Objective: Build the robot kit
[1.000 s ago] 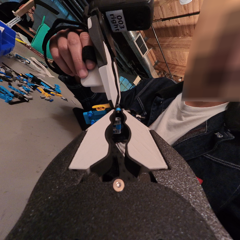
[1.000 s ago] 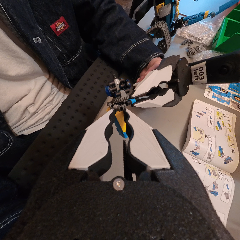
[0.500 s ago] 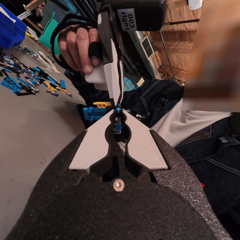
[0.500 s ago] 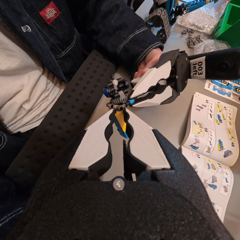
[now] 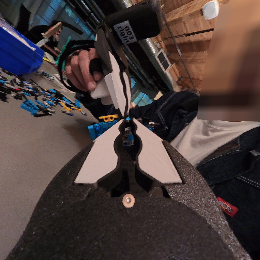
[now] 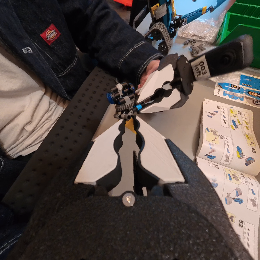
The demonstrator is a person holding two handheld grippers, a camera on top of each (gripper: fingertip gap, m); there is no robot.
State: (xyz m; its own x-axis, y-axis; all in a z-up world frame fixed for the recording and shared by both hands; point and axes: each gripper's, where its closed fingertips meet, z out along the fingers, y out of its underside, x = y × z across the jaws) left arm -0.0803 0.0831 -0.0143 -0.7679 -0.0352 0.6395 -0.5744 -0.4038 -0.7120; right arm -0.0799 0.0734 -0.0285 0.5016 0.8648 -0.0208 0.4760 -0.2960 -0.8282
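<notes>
The left gripper (image 6: 138,109) is clenched on the black rod of a small toy-brick assembly (image 6: 122,98). The right gripper (image 6: 129,119) meets it from 6 o'clock and grasps the yellow piece (image 6: 130,125) under the same assembly. Both hold it above the grey table (image 6: 175,126). At 3 o'clock lies an open instruction booklet (image 6: 227,147); at 12 o'clock stands a blue toy vehicle (image 6: 161,21).
</notes>
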